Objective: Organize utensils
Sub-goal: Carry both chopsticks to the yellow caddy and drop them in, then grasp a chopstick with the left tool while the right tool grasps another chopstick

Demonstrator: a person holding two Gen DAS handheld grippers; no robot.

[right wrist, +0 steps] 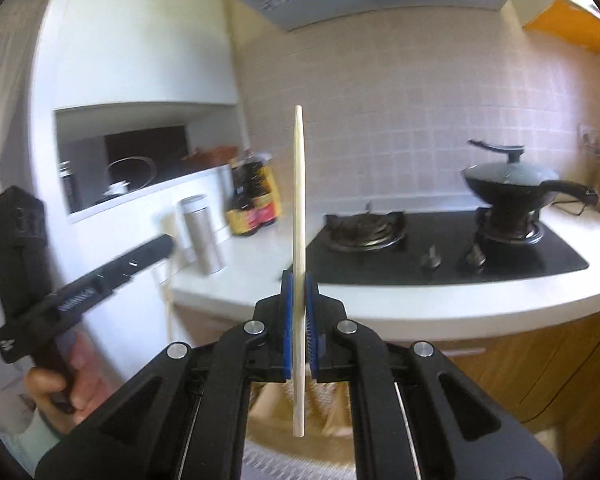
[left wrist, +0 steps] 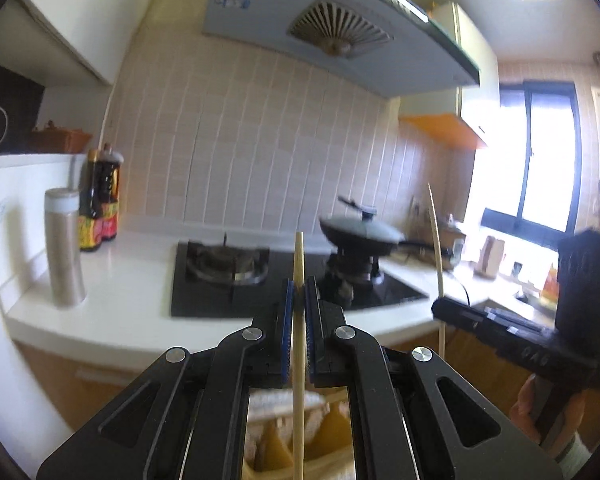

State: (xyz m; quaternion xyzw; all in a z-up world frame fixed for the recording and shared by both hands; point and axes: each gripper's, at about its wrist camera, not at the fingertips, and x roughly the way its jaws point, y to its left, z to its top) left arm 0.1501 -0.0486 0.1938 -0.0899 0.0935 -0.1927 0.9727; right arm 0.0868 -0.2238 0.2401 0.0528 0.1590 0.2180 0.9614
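Kitchen counter [left wrist: 132,280] beyond; upright chopstick [left wrist: 298,320] between left claw [left wrist: 299,292] pads.

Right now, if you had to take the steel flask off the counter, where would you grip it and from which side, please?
Grip the flask around its plain cylindrical body below the pale cap, coming in level from the counter's front edge. It stands upright near that edge, with sauce bottles behind it and the wall to its left, so the front is freest. Both sets of jaws hold chopsticks now.

R wrist: chopstick clamped.
Right hand-held gripper [right wrist: 299,280] grips upright chopstick [right wrist: 299,184] btwn blue pads; left hand-held gripper [right wrist: 156,246] at left, above table [right wrist: 420,304].
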